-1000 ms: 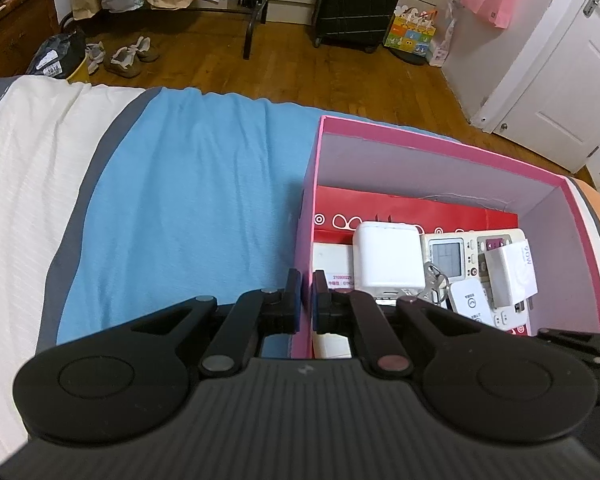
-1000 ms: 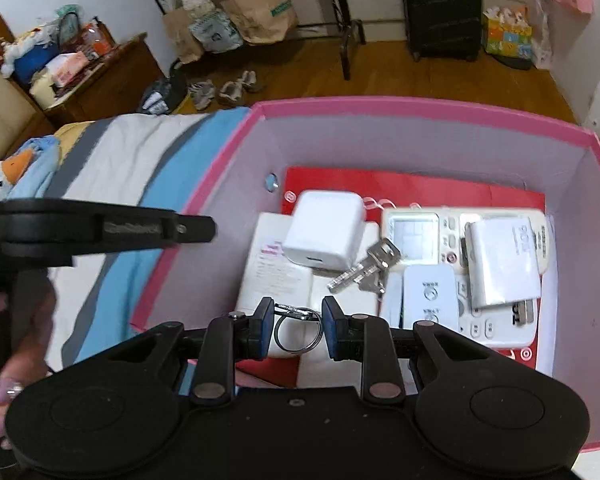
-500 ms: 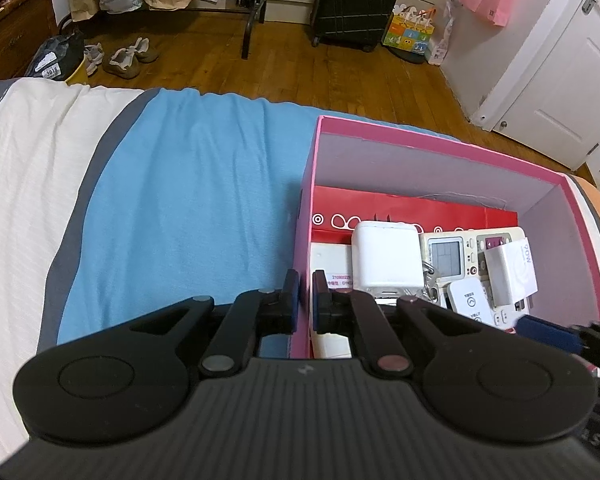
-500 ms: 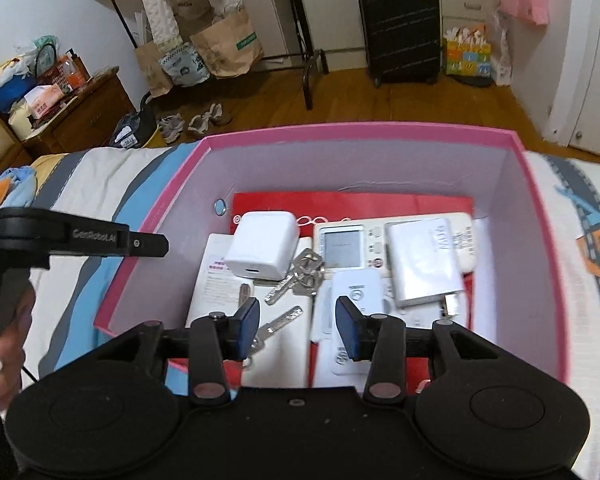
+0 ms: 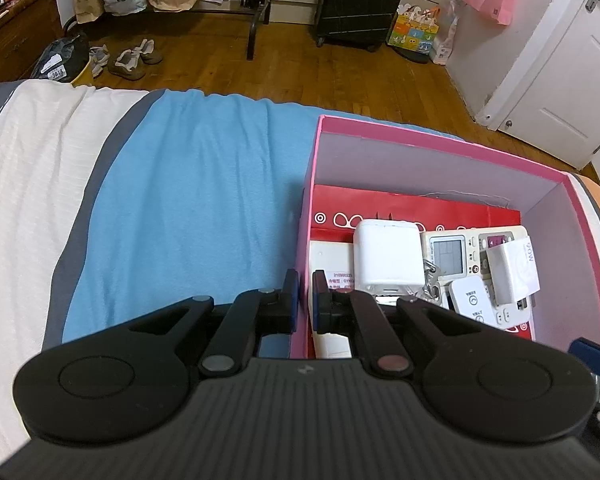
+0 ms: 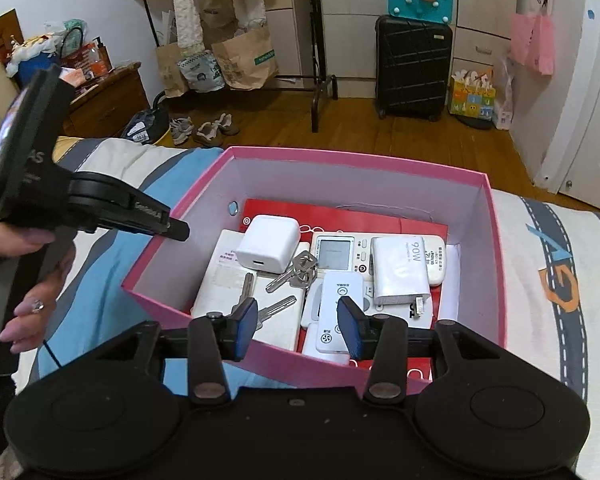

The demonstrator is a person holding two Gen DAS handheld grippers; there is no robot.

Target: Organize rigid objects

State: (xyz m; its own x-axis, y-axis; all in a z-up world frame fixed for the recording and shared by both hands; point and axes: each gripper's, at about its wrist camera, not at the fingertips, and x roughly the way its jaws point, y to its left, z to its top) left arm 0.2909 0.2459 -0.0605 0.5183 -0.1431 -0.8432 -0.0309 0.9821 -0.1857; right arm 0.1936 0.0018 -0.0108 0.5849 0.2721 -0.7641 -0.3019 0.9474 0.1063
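A pink box (image 6: 496, 240) sits on the bed, holding a white cube charger (image 6: 269, 243), a bunch of keys (image 6: 290, 278), a white remote (image 6: 340, 254), a 90W adapter (image 6: 398, 270) and a small white remote (image 6: 338, 306). My left gripper (image 5: 306, 300) is shut on the box's left wall (image 5: 307, 216); in the right wrist view it reaches that wall from the left (image 6: 172, 228). My right gripper (image 6: 296, 322) is open and empty above the box's near edge.
The box rests on a blue, grey and white striped bed cover (image 5: 188, 200). Beyond the bed are a wooden floor, shoes (image 5: 134, 60), a black suitcase (image 6: 412, 66), paper bags and a white door (image 5: 572, 80).
My right gripper let go of the key ring, opened wide and drew back and up out of the box. The keys now lie inside. The left gripper kept its hold.
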